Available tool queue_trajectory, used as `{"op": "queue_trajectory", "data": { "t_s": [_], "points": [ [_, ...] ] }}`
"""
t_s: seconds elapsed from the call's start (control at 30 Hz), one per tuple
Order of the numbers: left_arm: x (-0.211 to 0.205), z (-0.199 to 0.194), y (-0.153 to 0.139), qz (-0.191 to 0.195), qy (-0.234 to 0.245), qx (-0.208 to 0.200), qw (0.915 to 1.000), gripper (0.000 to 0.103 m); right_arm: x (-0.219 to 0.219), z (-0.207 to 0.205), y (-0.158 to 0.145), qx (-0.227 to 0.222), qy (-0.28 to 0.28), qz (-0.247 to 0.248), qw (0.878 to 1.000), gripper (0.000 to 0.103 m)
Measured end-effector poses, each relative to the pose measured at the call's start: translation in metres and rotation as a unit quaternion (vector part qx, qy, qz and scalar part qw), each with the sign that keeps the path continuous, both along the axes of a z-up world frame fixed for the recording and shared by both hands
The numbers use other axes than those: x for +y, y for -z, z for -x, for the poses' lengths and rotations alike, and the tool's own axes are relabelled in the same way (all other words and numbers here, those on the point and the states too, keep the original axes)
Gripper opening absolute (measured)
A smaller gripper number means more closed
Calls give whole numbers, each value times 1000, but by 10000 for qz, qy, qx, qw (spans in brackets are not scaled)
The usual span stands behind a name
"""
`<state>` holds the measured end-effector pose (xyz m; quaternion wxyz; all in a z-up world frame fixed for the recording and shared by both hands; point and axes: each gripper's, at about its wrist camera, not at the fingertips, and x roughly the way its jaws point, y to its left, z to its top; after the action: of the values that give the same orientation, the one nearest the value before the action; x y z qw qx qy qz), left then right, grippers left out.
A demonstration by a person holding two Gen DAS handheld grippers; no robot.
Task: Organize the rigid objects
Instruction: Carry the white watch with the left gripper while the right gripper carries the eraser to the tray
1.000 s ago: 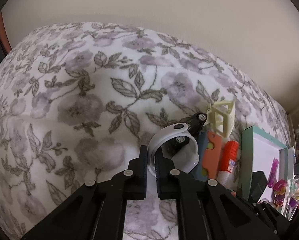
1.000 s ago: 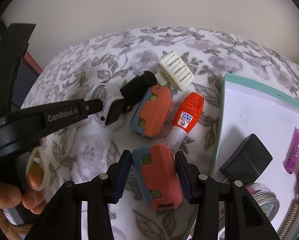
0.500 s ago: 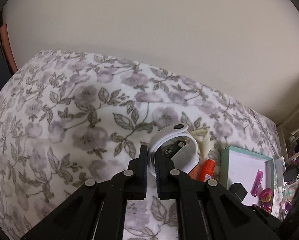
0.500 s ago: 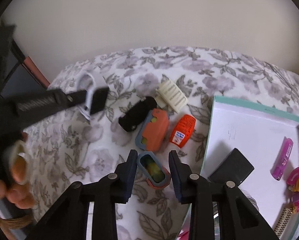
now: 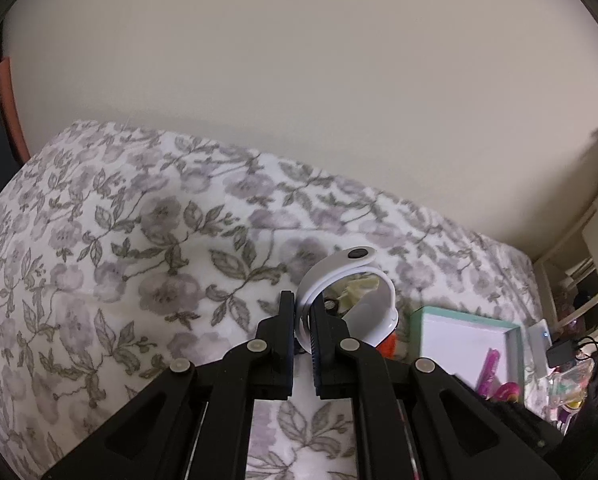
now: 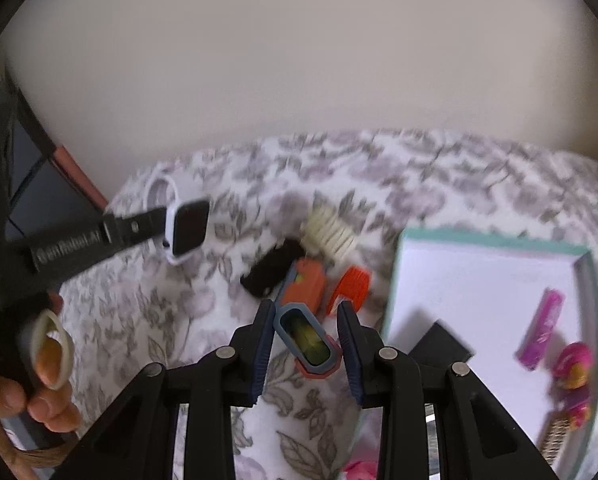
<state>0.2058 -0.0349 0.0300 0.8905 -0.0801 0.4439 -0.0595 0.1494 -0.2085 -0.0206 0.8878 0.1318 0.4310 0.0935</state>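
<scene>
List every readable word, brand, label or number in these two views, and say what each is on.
"GenRobot.AI", blurred but just legible, in pale letters on the black finger arm of the left gripper, which holds the white smartwatch.
Orange ribbed glue bottle: no label legible here.
Orange-and-blue case in the right gripper: no print shows.
Pink packet in the teal-rimmed white tray: markings too blurred to read.

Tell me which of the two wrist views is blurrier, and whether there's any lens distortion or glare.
Right wrist view: clearly blurrier, the floral bedspread, the teal box and the white smartwatch are smeared. Left wrist view: sharper on the watch band, soft toward the right edge. Both views: strong fisheye bending with dark corners; even, soft light and no glare.
</scene>
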Motion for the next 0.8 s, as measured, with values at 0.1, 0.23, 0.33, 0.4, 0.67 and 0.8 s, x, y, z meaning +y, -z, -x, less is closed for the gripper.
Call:
{"op": "queue_trajectory", "data": {
  "t_s": [0.1, 0.23, 0.33, 0.4, 0.67, 0.8],
  "points": [
    [-12, 4, -6, 29, 145, -78, 9999, 7, -16, 4, -14, -165, 201, 48, 9997, 34],
    [-34, 8, -5, -38, 375, -121, 9992, 7, -42, 8, -22, -171, 513, 167, 9984, 34],
    [-55, 12, -1, -136, 597, -84, 9981, 7, -65, 8, -18, -28, 791, 173, 9967, 34],
    [-69, 15, 3, -199, 746, -76, 9970, 7, -80, 10, -15, 60, 966, 204, 9951, 34],
    [-134, 32, 29, -441, 1514, 133, 9874, 7, -144, 27, -8, 335, 1805, 236, 9827, 34],
    [-158, 42, 38, -582, 1794, 125, 9820, 7, -166, 34, -6, 392, 2039, 278, 9778, 34]
  ]
}}
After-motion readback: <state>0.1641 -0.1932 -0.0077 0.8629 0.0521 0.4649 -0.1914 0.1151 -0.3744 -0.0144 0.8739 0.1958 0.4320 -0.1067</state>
